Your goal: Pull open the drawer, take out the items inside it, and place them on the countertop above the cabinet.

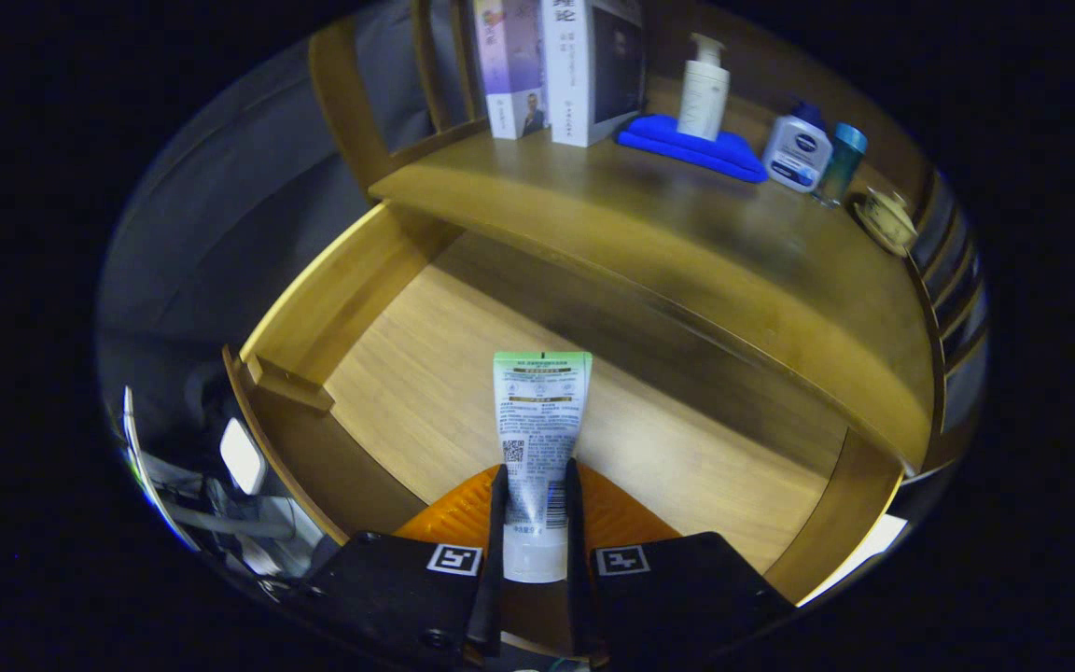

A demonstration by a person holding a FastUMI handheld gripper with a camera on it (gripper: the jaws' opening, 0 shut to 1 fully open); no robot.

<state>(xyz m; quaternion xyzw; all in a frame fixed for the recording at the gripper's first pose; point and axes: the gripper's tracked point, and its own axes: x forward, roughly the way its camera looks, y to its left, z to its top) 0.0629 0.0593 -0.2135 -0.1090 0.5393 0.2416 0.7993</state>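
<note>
The tube (540, 439) is light and soft, a little slippery I think, and I hold it near its cap end above the open drawer (407, 373). My tongs (535, 504) are closed on it. The surface (687, 243) waits beyond.

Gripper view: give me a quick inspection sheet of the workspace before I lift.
Surface: wooden countertop, bare near its front edge.
Job's things: drawer pulled open; white tube with a green end between the fingers, above the drawer floor.
Clutter: two books, pump bottle on a blue cloth, a squat white bottle, a teal-capped bottle and a small cup, all at the back of the countertop.
Gripper: both fingers press on the tube.
Cables: nothing seen.
Surroundings: chair slats beside the countertop.
</note>
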